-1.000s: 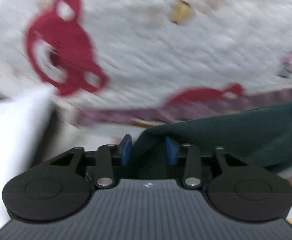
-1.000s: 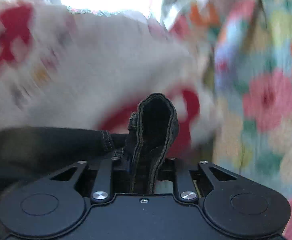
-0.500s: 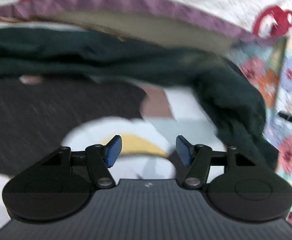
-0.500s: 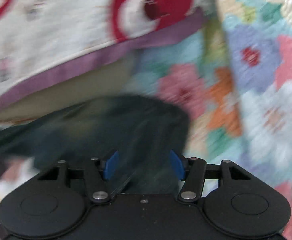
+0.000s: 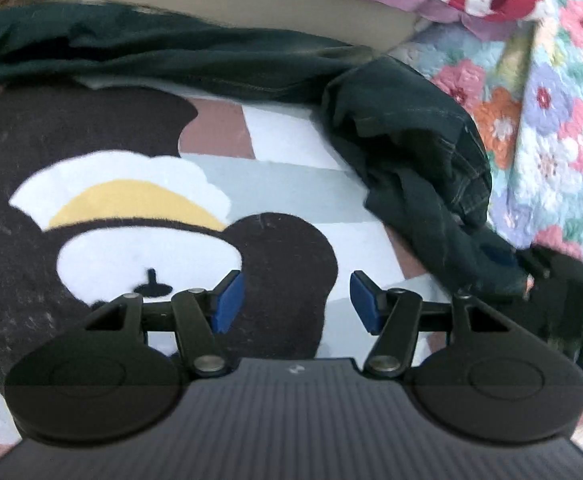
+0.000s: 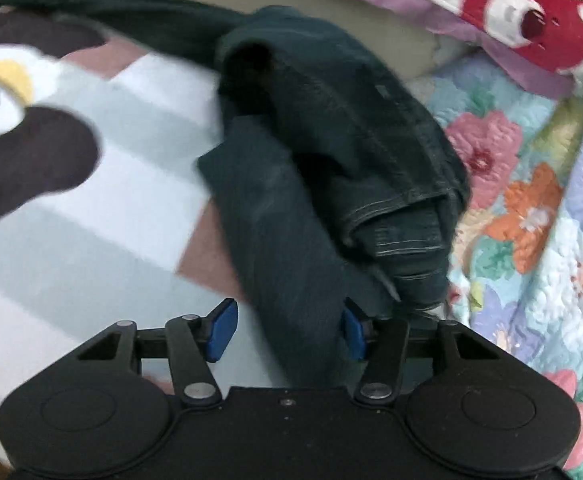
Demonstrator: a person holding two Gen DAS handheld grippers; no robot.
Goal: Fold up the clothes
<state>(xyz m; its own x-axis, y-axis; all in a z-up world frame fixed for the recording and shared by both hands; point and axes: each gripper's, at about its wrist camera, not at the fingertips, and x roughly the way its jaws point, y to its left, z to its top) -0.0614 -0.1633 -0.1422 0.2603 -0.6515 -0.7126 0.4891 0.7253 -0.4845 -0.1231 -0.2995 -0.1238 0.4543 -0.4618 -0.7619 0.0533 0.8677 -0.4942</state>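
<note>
So the thing I'm folding is a pair of dark jeans (image 6: 331,152), heavy denim, lying crumpled on the bed. From my right camera the bunched end sits dead centre, running from about 12 o'clock down to 6, with a thick stitched hem (image 6: 403,224) rolled up at roughly 3 o'clock of the pile. In the left camera the same jeans (image 5: 407,148) are off at 2 o'clock, and a long stretch of them trails across the top toward 10.

Handling-wise, I'd guess this is the heavier sort of clothing: soft and floppy overall, but the seams and hem are stiff and thick, so they won't slip out easily. I'd grab at the hem or the waistband edge rather than the loose middle, since a single layer there would just sag and drag.

My right tool (image 6: 285,334) has a fold of denim lying between its blue pads, but the pads aren't pressing on it. The jaws are easing inward a touch right now, with a clear gap on the left side. My left tool (image 5: 297,302) is wide apart with nothing in it, hovering over a cartoon blanket (image 5: 139,216) with a big black, white and yellow figure.

Further out there's a flowery quilt (image 6: 531,208) at 3 o'clock and a white cover with red bears (image 6: 527,20) at 1 o'clock.

No boxes, baskets or drawers anywhere in view, so nothing to report there.
</note>
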